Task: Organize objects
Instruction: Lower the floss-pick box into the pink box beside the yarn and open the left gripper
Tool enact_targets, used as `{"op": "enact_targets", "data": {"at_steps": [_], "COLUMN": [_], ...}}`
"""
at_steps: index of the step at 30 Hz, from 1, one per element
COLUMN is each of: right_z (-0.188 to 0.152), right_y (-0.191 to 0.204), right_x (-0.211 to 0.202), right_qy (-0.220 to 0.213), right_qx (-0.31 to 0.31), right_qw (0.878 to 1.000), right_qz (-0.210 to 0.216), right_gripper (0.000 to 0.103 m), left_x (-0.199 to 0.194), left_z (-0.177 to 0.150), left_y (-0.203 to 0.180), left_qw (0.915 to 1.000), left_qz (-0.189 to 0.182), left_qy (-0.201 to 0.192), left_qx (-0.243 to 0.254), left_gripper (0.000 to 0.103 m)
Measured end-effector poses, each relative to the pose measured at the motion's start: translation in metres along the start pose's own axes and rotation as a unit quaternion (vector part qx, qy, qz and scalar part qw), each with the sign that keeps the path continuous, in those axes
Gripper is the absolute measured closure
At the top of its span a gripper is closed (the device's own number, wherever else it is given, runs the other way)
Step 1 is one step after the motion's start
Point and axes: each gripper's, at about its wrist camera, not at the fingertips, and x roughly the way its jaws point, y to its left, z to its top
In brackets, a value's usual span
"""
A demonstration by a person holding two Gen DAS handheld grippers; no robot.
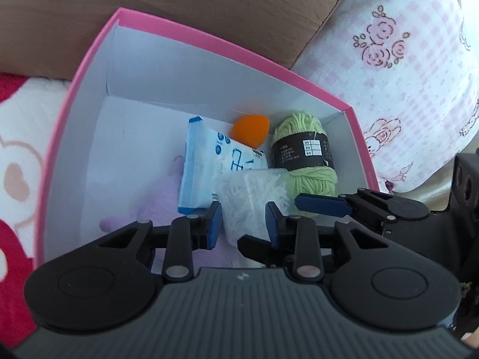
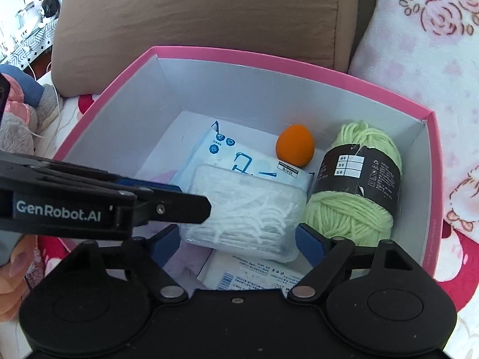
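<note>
Left gripper reaches into the pink box, jaws clamped on the near end of a clear plastic case of white floss picks; both blue pads press its sides. In the right wrist view the left gripper enters from the left edge, its black finger lying across the case's near-left corner. Right gripper stands at the same case from the other side, jaws wide, one blue pad off each near corner; whether either pad touches the plastic cannot be told. A hand shows at the lower left of that view. The case rests partly on a white-and-blue tissue pack, with a printed white packet under its near edge and a pale purple item on the box floor to the left. Just right of the case lies a light green yarn skein with a dark paper band. Behind, against the far wall, an orange egg-shaped sponge. Beyond the box: a brown cushion and a pink floral pillow.
</note>
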Motion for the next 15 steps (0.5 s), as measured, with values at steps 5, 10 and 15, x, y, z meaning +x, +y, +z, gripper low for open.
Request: {"op": "enact_targets", "data": {"at_steps": [5, 10, 15], "right_z": [-0.002, -0.013, -0.028], "right_y": [0.004, 0.008, 0.006], "right_x": [-0.001, -0.017, -0.046], "right_qy": [-0.008, -0.041, -0.065], "right_qx": [-0.01, 0.014, 0.036], "right_qw": [1.0, 0.999, 0.997], "right_qz": [-0.02, -0.024, -0.026], "right_gripper": [0.026, 0.025, 0.024], "left_x": [0.004, -0.006, -0.022], "left_z": [-0.003, -0.002, 0.0], "left_y": [0.0, -0.003, -0.003], "left_qw": [1.0, 0.9996, 0.999], "left_qz": [0.001, 0.02, 0.031], "left_qy": [-0.005, -0.009, -0.009], "left_qx": [0.004, 0.018, 0.032], "left_gripper": [0.074, 0.074, 0.074]}}
